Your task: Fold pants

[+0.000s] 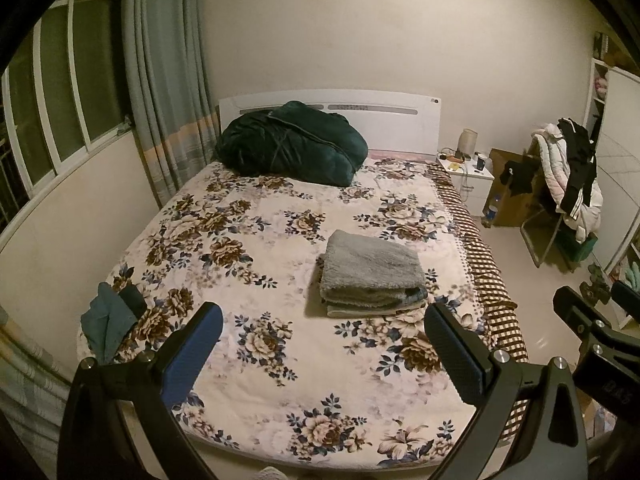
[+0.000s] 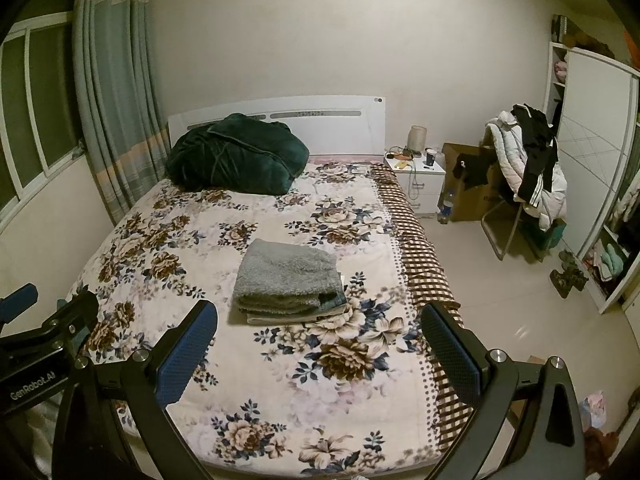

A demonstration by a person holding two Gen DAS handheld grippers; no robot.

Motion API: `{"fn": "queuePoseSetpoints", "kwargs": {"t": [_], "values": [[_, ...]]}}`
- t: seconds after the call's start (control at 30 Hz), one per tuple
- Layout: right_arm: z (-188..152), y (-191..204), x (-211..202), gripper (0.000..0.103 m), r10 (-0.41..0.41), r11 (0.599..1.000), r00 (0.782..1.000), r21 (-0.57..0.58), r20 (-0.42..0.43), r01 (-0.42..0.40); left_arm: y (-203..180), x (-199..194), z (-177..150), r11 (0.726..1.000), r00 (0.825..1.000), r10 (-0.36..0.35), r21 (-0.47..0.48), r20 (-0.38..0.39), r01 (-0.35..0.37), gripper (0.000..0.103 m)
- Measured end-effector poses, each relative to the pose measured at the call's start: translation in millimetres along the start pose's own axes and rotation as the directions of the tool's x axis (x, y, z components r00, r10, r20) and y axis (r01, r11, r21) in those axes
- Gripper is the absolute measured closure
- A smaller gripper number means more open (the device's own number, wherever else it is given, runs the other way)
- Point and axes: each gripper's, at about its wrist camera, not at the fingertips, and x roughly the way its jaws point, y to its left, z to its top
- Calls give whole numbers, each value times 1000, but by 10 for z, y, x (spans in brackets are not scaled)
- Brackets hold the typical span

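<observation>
Folded pants lying on bed – right of its centre, left gripper and right gripper hovering wide open over bed's foot – both gripping nothing.

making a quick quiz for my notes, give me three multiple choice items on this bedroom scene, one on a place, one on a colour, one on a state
1. Where does the folded grey fleecy pile lie?
A. on the floral bedspread
B. on the white nightstand
C. on the floor

2. What colour is the bulky plush bundle at the white headboard?
A. red
B. dark green
C. yellow

3. How do the left gripper and right gripper stand?
A. both shut on cloth
B. one holds the pile
C. both open, holding nothing

Answers: 1 A, the pile rests on the floral bedspread, right of its middle. 2 B, the bundle is deep green in both views. 3 C, each gripper's fingers are spread wide with only bedspread seen between them.
</observation>
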Motion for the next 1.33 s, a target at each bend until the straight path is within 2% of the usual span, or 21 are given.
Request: {"fn": "queuePoseSetpoints", "kwargs": {"t": [1.33], "values": [[-49, 28, -9, 0, -7, 1000, 1000, 6, 6, 7, 35, -82, 85, 1000, 1000, 9, -19, 16, -9, 0]]}}
